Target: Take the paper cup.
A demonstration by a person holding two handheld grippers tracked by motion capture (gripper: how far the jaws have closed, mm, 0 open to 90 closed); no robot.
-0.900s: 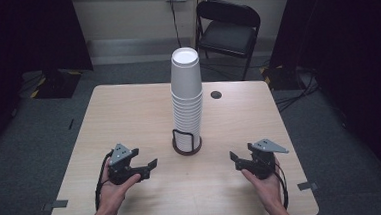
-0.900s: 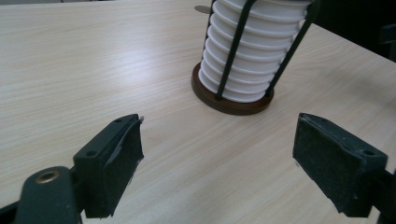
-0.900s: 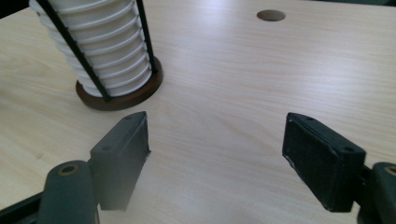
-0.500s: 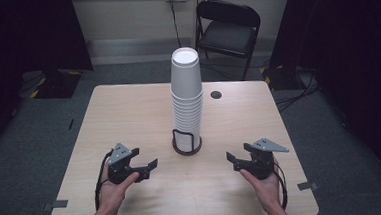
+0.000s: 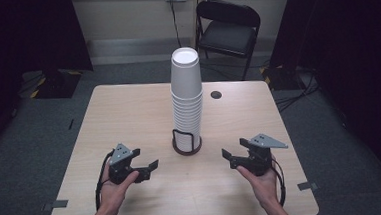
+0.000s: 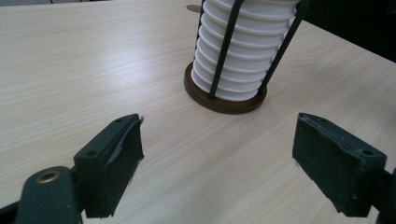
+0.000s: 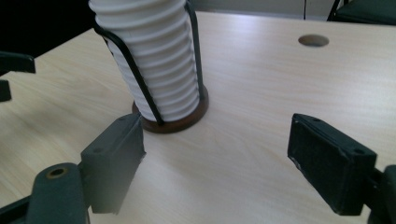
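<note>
A tall stack of white paper cups [image 5: 186,92] stands upside down in a black wire holder with a round brown base [image 5: 187,146] at the table's middle. In the left gripper view the cups [image 6: 245,44] rise ahead and to the right of centre; in the right gripper view the cups [image 7: 152,56] stand ahead and to the left. My left gripper [image 5: 145,161] is open, near the front left of the holder, jaws wide with nothing between them. My right gripper [image 5: 233,154] is open too, at the front right, pointing toward the holder.
The light wooden table [image 5: 129,116] has a round cable hole [image 5: 216,94] behind the cups to the right. A black folding chair [image 5: 227,27] stands beyond the far edge. Bits of tape [image 5: 307,186] mark the front corners.
My right gripper has edged slightly left toward the holder. The left gripper and the cups stay where they were.
</note>
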